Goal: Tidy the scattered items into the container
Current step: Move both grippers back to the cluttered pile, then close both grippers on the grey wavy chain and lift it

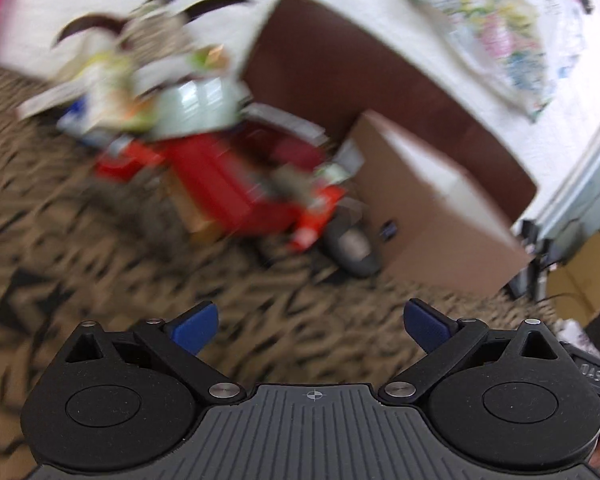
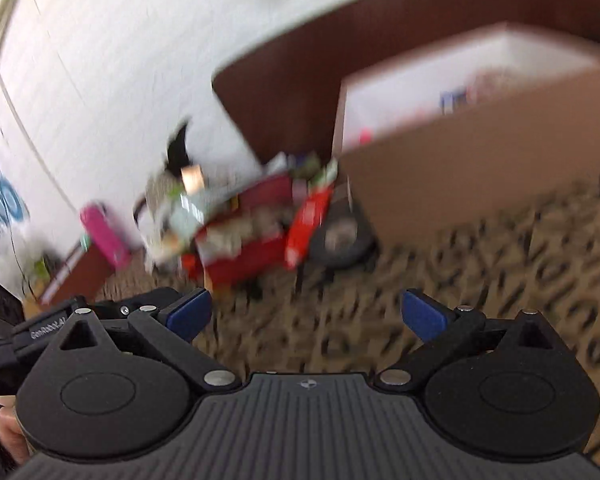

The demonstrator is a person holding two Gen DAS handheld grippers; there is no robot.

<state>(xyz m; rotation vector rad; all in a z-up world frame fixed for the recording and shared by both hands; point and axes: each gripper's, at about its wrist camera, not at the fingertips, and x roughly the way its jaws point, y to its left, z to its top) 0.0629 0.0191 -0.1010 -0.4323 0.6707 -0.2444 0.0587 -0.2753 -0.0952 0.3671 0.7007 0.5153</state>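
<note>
A blurred heap of packets and boxes [image 1: 204,120] lies on the patterned carpet, with red boxes [image 1: 236,188] at its front and a grey round object [image 1: 352,248] beside them. The same heap [image 2: 244,224] appears in the right wrist view. An open cardboard box [image 1: 432,208] stands to its right; in the right wrist view the cardboard box [image 2: 480,160] holds a few items. My left gripper [image 1: 311,328] is open and empty above the carpet, short of the heap. My right gripper [image 2: 306,314] is open and empty too.
A dark brown panel [image 1: 360,64] rises behind the heap and box, against a white wall. A flowered plastic bag [image 1: 500,36] hangs at the right. A pink object [image 2: 104,236] leans at the left. Another cardboard box [image 1: 584,280] sits at far right.
</note>
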